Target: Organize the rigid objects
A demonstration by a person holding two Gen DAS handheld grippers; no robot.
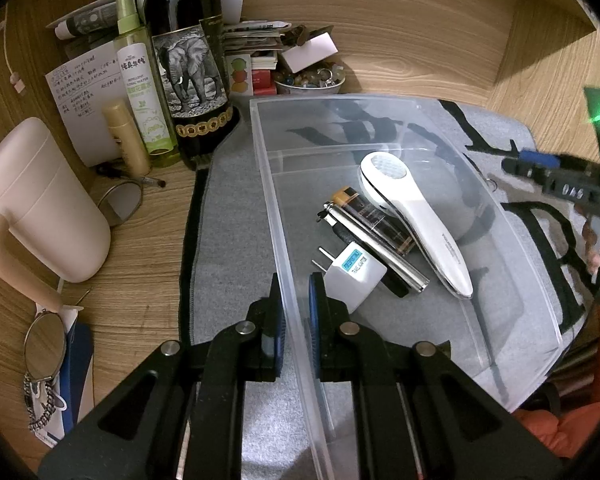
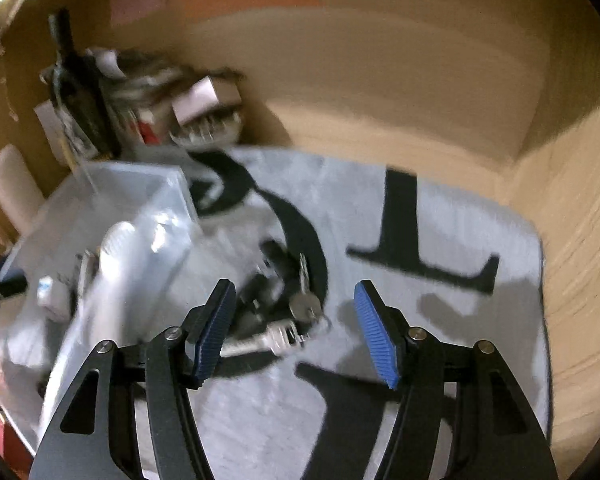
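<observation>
A clear plastic bin (image 1: pixel 512 240) stands on a grey mat (image 1: pixel 228 248). In it lie a white handheld device (image 1: pixel 420 224), a dark battery (image 1: pixel 374 216), a silver pen-like tube (image 1: pixel 380 248) and a white plug adapter (image 1: pixel 354 276). My left gripper (image 1: pixel 296 304) is shut on the bin's left wall. My right gripper (image 2: pixel 296 328) is open and empty above the mat, just right of the bin (image 2: pixel 112 208). A bunch of keys (image 2: pixel 292 312) lies on the mat between its fingers, blurred. The right gripper also shows in the left wrist view (image 1: pixel 556 176).
Left of the bin stand a wine bottle (image 1: pixel 192 80), a green spray bottle (image 1: pixel 144 92), a small beige tube (image 1: pixel 126 136) and a white jug (image 1: pixel 48 204). Papers, small boxes and a bowl of beads (image 1: pixel 312 80) sit behind. Round glasses (image 1: pixel 44 344) lie front left. Wooden walls surround the desk.
</observation>
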